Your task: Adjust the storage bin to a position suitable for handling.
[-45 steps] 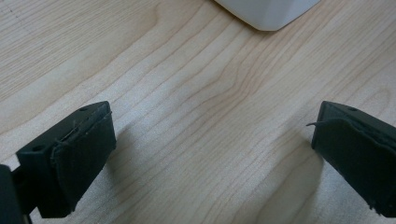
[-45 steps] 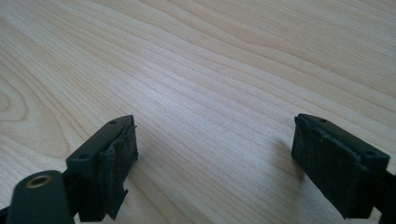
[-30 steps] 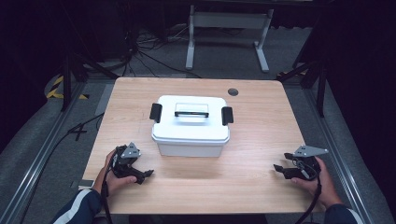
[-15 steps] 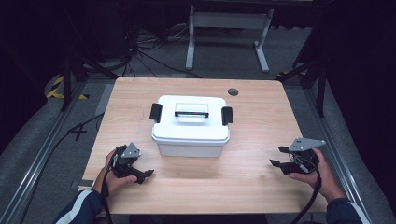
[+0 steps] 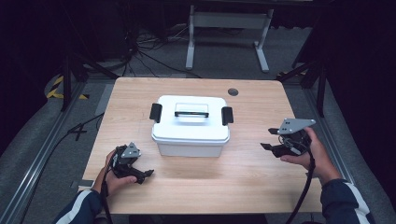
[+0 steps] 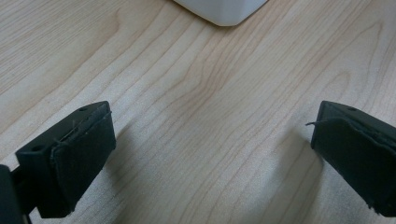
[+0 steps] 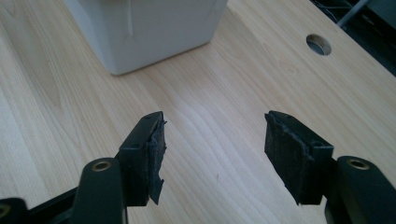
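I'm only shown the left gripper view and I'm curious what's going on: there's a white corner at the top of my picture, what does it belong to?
Observer: It's a white box with a lid, standing mid-table.

Operator: How is the lid kept on?

Observer: A black latch sits on each end, and there's a handle on top of the lid.

Operator: Where's the other gripper?

Observer: The right gripper is lifted off the table to the right of the box, pointing toward it. Its jaws have just been closing a little, with nothing between them.

Operator: Anything else on the table?

Observer: A round cable hole near the far edge.
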Available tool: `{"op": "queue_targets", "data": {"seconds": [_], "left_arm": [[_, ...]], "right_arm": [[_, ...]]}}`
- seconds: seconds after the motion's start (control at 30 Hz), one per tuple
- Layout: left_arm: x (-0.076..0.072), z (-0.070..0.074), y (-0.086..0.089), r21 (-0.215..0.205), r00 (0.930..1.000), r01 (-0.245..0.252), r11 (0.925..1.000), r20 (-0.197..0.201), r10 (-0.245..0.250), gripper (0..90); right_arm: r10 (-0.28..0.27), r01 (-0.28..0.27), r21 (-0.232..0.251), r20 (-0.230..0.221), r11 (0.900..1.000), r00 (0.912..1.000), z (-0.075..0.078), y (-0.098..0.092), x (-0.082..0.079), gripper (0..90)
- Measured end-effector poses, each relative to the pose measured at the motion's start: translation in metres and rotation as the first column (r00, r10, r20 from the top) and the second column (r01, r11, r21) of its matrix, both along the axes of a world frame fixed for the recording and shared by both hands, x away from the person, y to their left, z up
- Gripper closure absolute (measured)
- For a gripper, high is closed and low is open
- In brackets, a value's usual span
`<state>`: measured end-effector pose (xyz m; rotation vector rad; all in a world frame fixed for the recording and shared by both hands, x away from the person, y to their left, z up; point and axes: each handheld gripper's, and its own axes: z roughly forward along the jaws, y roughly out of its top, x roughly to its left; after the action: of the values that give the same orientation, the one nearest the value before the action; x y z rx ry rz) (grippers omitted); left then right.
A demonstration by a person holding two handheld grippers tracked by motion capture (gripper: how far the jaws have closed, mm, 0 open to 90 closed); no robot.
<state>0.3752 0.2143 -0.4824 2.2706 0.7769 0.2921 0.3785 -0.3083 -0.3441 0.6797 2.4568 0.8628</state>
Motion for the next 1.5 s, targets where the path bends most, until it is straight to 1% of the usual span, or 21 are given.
{"op": "queue_targets", "data": {"seconds": [0.1, 0.17, 0.3, 0.37, 0.4, 0.47, 0.57, 0.63, 0.7, 0.77, 0.83, 0.87, 0.9, 0.97, 1.1, 1.13, 1.2, 1.3, 1.33, 1.47, 1.5], "left_arm": [[0.0, 0.0, 0.0, 0.001, 1.0, 0.002, 1.0, 0.0, -0.002, 0.2], [0.0, 0.0, 0.0, 0.001, 1.0, 0.003, 1.0, 0.0, -0.003, 0.2], [0.0, 0.0, 0.0, 0.0, 1.0, 0.003, 1.0, 0.0, -0.003, 0.2], [0.0, 0.0, 0.0, 0.0, 1.0, 0.004, 1.0, 0.0, -0.004, 0.2], [0.0, 0.0, 0.0, -0.002, 1.0, 0.003, 1.0, 0.001, -0.003, 0.2], [0.0, 0.0, 0.0, -0.001, 1.0, 0.005, 1.0, -0.001, -0.005, 0.2], [0.0, 0.0, 0.0, -0.003, 1.0, 0.004, 1.0, 0.002, -0.004, 0.2], [0.001, 0.0, 0.0, -0.005, 1.0, 0.006, 1.0, 0.0, -0.006, 0.2], [0.001, 0.0, 0.0, -0.005, 1.0, 0.006, 1.0, 0.0, -0.006, 0.3], [0.001, 0.0, 0.0, -0.006, 1.0, 0.006, 1.0, 0.0, -0.006, 0.4], [0.001, 0.0, 0.0, -0.005, 1.0, 0.006, 1.0, 0.001, -0.006, 0.5], [0.001, 0.0, 0.0, -0.005, 1.0, 0.006, 1.0, 0.0, -0.006, 0.5], [0.001, 0.0, 0.0, -0.004, 1.0, 0.006, 1.0, 0.0, -0.006, 0.5], [0.001, 0.0, 0.0, -0.005, 1.0, 0.006, 1.0, 0.0, -0.006, 0.5], [0.001, 0.0, 0.0, -0.005, 1.0, 0.006, 1.0, 0.0, -0.006, 0.5], [0.001, 0.0, 0.0, -0.004, 1.0, 0.006, 1.0, 0.0, -0.006, 0.5], [0.001, 0.0, 0.0, -0.004, 1.0, 0.006, 1.0, 0.0, -0.006, 0.5], [0.001, 0.0, 0.0, -0.004, 1.0, 0.006, 1.0, 0.0, -0.006, 0.5], [0.001, 0.0, 0.0, -0.004, 1.0, 0.006, 1.0, 0.0, -0.006, 0.4], [0.001, 0.0, 0.0, -0.004, 1.0, 0.007, 1.0, 0.001, -0.007, 0.5], [0.001, 0.0, 0.0, -0.004, 1.0, 0.008, 1.0, 0.001, -0.008, 0.5]], "right_arm": [[0.029, -0.029, -0.006, 0.0, 1.0, 0.9996, 0.007, 0.009, 0.005, 38.6], [0.044, -0.044, -0.02, 0.006, 0.999, 0.999, 0.011, 0.015, 0.008, 38.6], [0.061, -0.06, -0.021, 0.01, 0.998, 0.9981, 0.017, 0.023, 0.013, 39.4], [0.07, -0.069, -0.04, 0.011, 0.997, 0.9975, 0.021, 0.029, 0.017, 39.9], [0.082, -0.082, -0.051, 0.011, 0.995, 0.9965, 0.026, 0.034, 0.02, 40.4], [0.083, -0.082, -0.057, 0.013, 0.995, 0.9964, 0.028, 0.036, 0.021, 41.0], [0.104, -0.102, -0.063, 0.033, 0.993, 0.994, 0.04, 0.046, 0.025, 42.5], [0.121, -0.117, -0.077, 0.052, 0.99, 0.9913, 0.047, 0.052, 0.028, 43.0], [0.14, -0.135, -0.081, 0.058, 0.988, 0.9885, 0.053, 0.058, 0.031, 43.6], [0.155, -0.149, -0.098, 0.057, 0.984, 0.9863, 0.057, 0.065, 0.035, 43.7], [0.162, -0.155, -0.11, 0.052, 0.982, 0.9855, 0.059, 0.071, 0.038, 44.2], [0.17, -0.164, -0.109, 0.054, 0.98, 0.9839, 0.059, 0.074, 0.041, 44.3], [0.181, -0.176, -0.096, 0.04, 0.98, 0.9828, 0.059, 0.077, 0.044, 44.4], [0.183, -0.179, -0.129, 0.025, 0.975, 0.9827, 0.056, 0.085, 0.049, 44.4], [0.213, -0.21, -0.165, -0.004, 0.964, 0.9771, 0.054, 0.101, 0.057, 44.4], [0.218, -0.215, -0.171, -0.003, 0.962, 0.976, 0.055, 0.106, 0.058, 44.3], [0.241, -0.239, -0.17, -0.005, 0.956, 0.9704, 0.056, 0.114, 0.061, 44.2], [0.25, -0.247, -0.183, -0.005, 0.952, 0.9681, 0.058, 0.125, 0.064, 44.1], [0.262, -0.258, -0.186, -0.007, 0.948, 0.9652, 0.058, 0.129, 0.065, 44.1], [0.269, -0.266, -0.2, -0.012, 0.943, 0.9631, 0.06, 0.144, 0.069, 44.1], [0.279, -0.277, -0.2, -0.018, 0.94, 0.9601, 0.06, 0.148, 0.07, 44.2]]}}
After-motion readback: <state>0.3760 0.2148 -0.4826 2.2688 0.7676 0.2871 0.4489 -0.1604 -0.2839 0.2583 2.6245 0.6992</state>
